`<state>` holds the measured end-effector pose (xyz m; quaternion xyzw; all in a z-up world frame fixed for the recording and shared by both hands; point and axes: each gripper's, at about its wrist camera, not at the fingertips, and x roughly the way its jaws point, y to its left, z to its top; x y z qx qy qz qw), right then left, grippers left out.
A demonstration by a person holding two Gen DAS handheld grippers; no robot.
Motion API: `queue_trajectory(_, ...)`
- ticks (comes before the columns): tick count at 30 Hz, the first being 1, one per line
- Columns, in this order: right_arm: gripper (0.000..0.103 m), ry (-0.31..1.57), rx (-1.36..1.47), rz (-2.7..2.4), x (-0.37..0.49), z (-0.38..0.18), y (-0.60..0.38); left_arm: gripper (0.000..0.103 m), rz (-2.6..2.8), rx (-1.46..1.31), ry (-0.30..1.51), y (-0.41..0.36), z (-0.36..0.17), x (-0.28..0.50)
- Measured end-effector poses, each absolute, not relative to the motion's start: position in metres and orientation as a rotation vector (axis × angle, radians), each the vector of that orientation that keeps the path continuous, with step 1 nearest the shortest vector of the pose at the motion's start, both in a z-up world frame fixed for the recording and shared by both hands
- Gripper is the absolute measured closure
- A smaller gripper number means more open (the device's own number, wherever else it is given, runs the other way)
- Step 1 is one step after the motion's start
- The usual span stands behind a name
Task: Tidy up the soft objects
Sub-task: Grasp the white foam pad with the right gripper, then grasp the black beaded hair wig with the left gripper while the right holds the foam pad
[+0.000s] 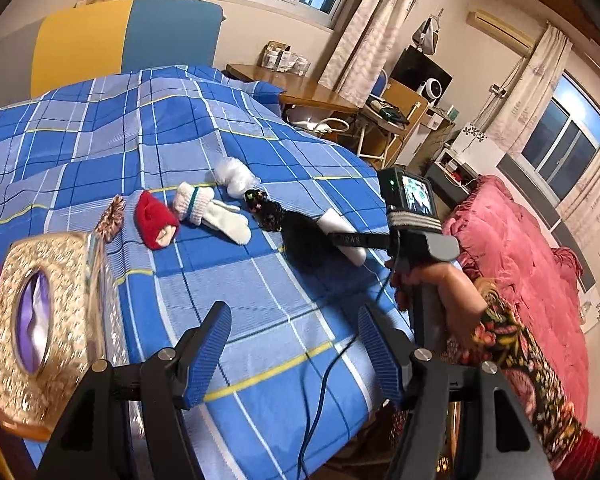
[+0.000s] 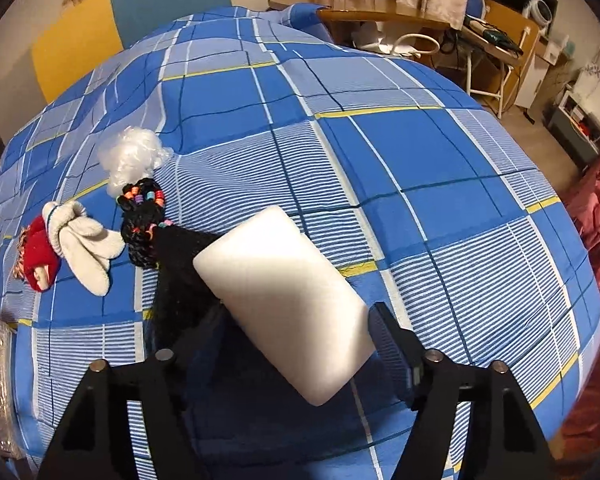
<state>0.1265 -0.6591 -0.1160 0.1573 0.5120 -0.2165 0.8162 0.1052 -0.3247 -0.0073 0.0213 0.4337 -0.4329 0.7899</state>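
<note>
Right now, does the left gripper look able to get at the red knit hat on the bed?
Probably yes. The left gripper is open and empty, and only bare bedspread lies between it and the red knit hat. The gold tissue box sits off to the side.

The bed cover is checked in bright blue and pale blue-and-white stripes, crossed by thin yellow, white and dark lines. On it lie a plain white foam block, a black knitted piece dotted with many-coloured beads, cream mittens with a teal cuff band, a red cap — and a gold patterned tissue box at the bed's edge.
</note>
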Motion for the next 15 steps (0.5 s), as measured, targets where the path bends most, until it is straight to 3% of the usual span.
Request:
queue_trajectory(2,0.039,1.104,0.307,-0.461,0.127,-0.117,-0.656,0.036,-0.924,0.049,0.939,-0.333,-0.009,0.111)
queue_trajectory(6,0.061,1.050,0.325,-0.442,0.123,-0.106,-0.654,0.036,-0.894,0.031,0.972,-0.350,-0.015,0.126)
queue_trajectory(7,0.062,1.033,0.333,-0.444,0.122,-0.103,-0.654,0.036,-0.892,0.021,0.983,-0.354,-0.017,0.131)
queue_trajectory(11,0.061,0.989,0.426,-0.460,0.115,-0.099,-0.667,0.036,-0.855,-0.016,1.046,-0.375,-0.032,0.153)
queue_trajectory(15,0.048,1.002,0.498,-0.450,0.114,-0.102,-0.675,0.036,-0.850,-0.090,1.143,-0.405,-0.055,0.183)
